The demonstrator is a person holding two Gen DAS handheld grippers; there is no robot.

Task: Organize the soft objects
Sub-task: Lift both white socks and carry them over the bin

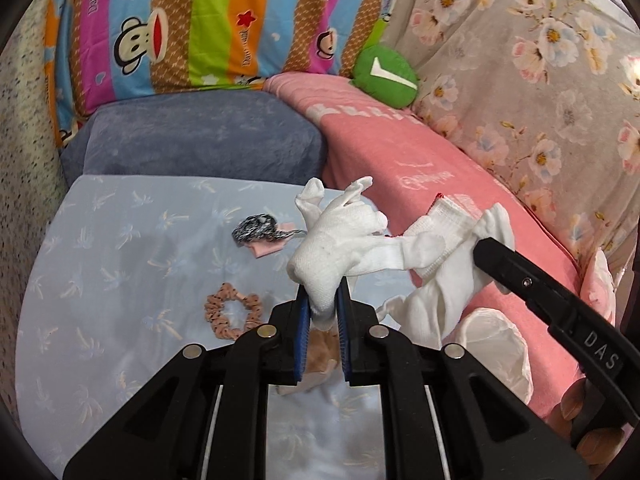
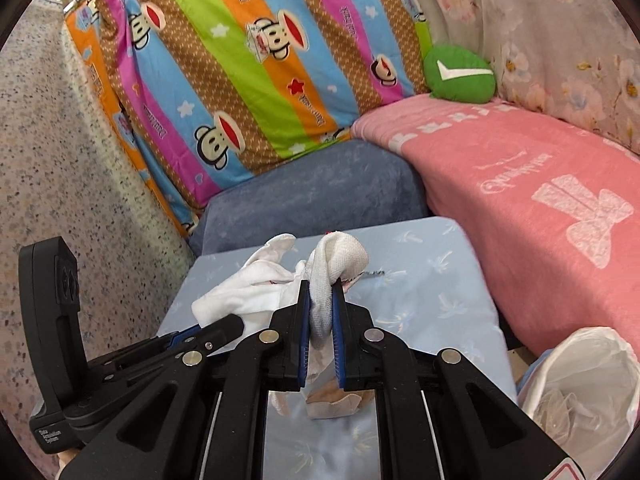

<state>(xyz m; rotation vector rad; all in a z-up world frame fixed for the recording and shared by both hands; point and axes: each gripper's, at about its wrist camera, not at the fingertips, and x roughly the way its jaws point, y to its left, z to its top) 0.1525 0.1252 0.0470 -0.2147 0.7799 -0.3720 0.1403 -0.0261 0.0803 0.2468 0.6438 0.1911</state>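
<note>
White knitted gloves (image 1: 344, 236) hang in the air above the pale blue cushion (image 1: 120, 264), stretched between both grippers. My left gripper (image 1: 323, 294) is shut on one glove near its palm, fingers pointing up. My right gripper (image 1: 482, 250) comes in from the right, shut on the part with the red-edged cuff (image 1: 448, 220); more glove fabric dangles below it. In the right wrist view my right gripper (image 2: 322, 294) pinches a fold of white glove (image 2: 344, 260), and my left gripper (image 2: 234, 322) holds the bunched rest (image 2: 248, 284) on the left. Whether the gloves are tied together I cannot tell.
On the blue cushion lie a brown dotted scrunchie (image 1: 234, 310), a black-and-white hair tie on a pink piece (image 1: 258, 230) and a beige item (image 2: 332, 400) under the grippers. A white lined bin (image 2: 580, 396) stands right. A pink blanket (image 2: 540, 184), grey cushion (image 2: 312, 188), striped pillow (image 2: 248, 80) and green plush (image 2: 460, 74) surround it.
</note>
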